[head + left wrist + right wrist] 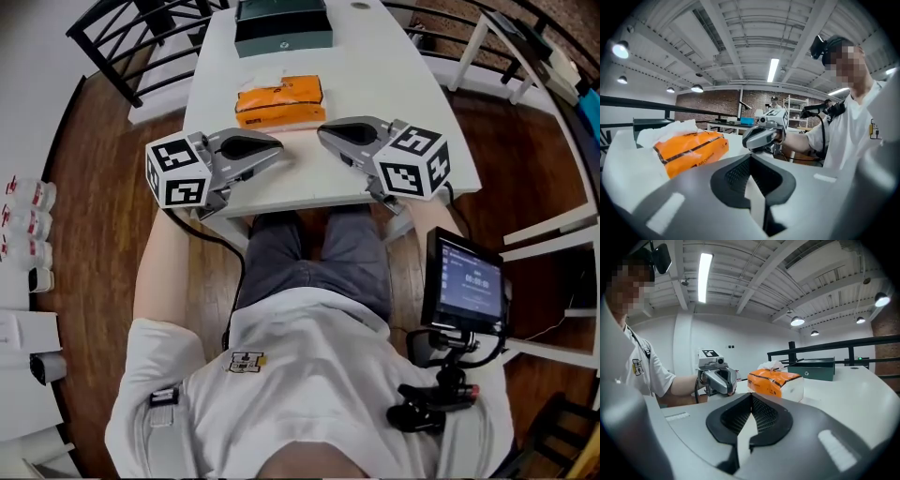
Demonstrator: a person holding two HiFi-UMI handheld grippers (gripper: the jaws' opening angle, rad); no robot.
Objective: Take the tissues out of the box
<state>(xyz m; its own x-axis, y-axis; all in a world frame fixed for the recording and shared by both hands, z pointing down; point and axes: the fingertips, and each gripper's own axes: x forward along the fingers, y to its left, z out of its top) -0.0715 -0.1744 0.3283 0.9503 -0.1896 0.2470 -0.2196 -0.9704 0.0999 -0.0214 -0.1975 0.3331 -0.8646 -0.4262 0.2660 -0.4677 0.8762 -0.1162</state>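
Left gripper [275, 150]: jaws pressed together with nothing between them. It sits low at the near edge of the table [403, 89], tip pointing inward.
Right gripper [325, 133]: jaws also closed on nothing. Its tip faces the left one, and the two tips are near each other but apart.
Orange tissue pack [279, 101]: lies flat on the table just beyond both gripper tips, untouched. It looks like a soft plastic-wrapped pack rather than a stiff carton.
White tissue [665, 129]: a crumpled tuft stands out of the pack's top, toward its far side.
Dark green box [283, 26]: farther back on the table, well apart from the pack, with no visible part in the task.
Stage: judged to be the very start. No tissue is drawn out yet, and a gripper must spread its jaws before it can take the tuft.
Risk, pack lifts: the pack looks light and nothing holds it down. A pull on the tuft with one gripper would likely raise or drag the whole pack unless the other gripper pins it.
Risk, tearing: pinching only the thin edge of the tuft, or yanking sideways, could rip off a scrap.
Risk, wrong bite: closing too low could catch the slick wrapper along with the tissue.
Risk, shove: a low approach from the near side could push the pack away across the smooth table.
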